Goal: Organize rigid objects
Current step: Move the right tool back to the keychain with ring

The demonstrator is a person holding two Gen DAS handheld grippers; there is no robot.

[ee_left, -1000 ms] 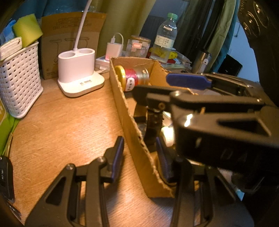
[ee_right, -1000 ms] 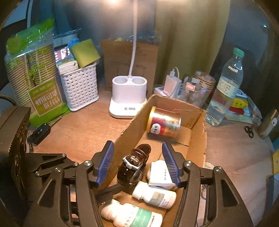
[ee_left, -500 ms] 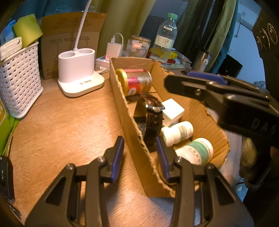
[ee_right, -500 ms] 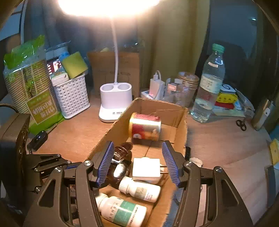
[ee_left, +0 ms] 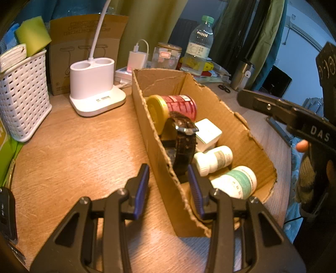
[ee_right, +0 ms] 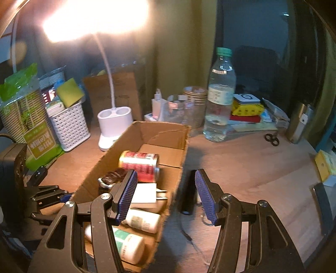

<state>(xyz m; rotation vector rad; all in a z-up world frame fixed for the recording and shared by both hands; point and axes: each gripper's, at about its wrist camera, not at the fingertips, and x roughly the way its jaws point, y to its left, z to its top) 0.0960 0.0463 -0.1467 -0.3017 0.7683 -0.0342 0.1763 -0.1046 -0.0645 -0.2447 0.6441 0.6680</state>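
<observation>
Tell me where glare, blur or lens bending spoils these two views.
Right wrist view: the lamp head blows out to white glare, and the cardboard box is slightly motion-smeared. Left wrist view: evenly lit and sharp, though the fisheye bows the white basket and darkens the corners.

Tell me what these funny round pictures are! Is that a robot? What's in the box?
No robot: a person holds a hand-held gripper, like big tongs, in each hand. Each carries a camera looking along its two fingers. One picture is from the left hand-held gripper, the other from the right hand-held gripper. On the wooden desk stands a cardboard box with a red can, a watch, a white plug and two pill bottles inside. The left fingers sit either side of the box's wall; the right one is open, holding nothing.
</observation>
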